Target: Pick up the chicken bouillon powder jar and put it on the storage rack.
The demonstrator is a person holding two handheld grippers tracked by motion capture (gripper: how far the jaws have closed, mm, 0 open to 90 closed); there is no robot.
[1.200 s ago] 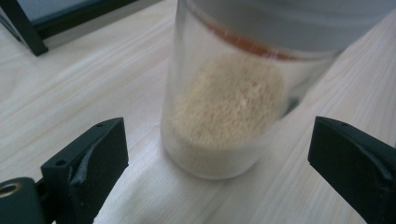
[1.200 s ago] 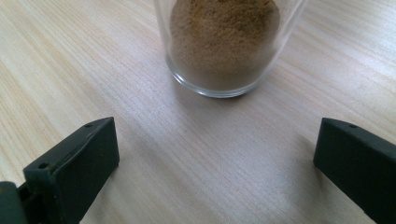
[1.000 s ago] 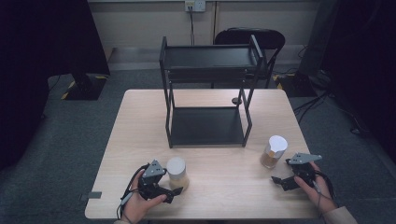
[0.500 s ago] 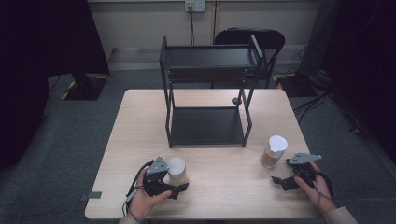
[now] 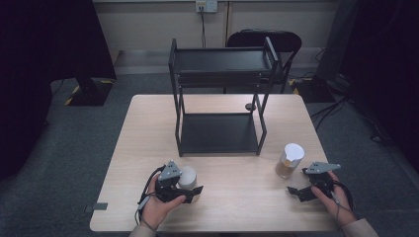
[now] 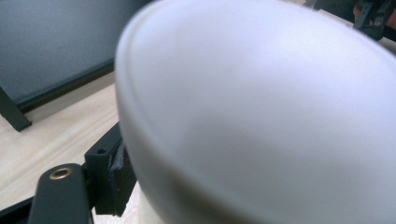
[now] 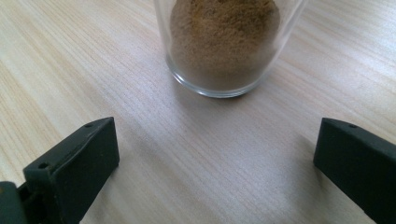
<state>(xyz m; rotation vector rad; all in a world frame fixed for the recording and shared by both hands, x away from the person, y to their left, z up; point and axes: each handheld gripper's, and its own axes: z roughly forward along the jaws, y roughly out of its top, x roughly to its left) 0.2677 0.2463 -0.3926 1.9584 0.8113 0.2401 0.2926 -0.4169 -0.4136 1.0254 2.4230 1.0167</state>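
A jar with a white lid (image 5: pixel 187 176) stands near the table's front left, and my left gripper (image 5: pixel 190 185) has it between its jaws. These jaws have just been closing, and they now sit against the jar's sides. In the left gripper view the blurred white lid (image 6: pixel 261 116) looms close, with one black pad (image 6: pixel 119 175) against the jar at the lower left. At the front right stands a glass jar of brown powder (image 5: pixel 289 160) with a white lid. Just short of it, my right gripper (image 5: pixel 297 192) rests open. The right gripper view has this jar (image 7: pixel 224 42) ahead of the wide-apart jaws (image 7: pixel 215 154).
A black two-tier metal rack (image 5: pixel 220 133) stands at the middle back of the light wooden table (image 5: pixel 237 207). A small dark object (image 5: pixel 250 106) lies behind the rack's right leg. A black chair (image 5: pixel 267 39) stands beyond the table.
The left gripper has slid slightly right and its jaws have narrowed around the white-lidded jar. The right hand and its gripper have kept still.
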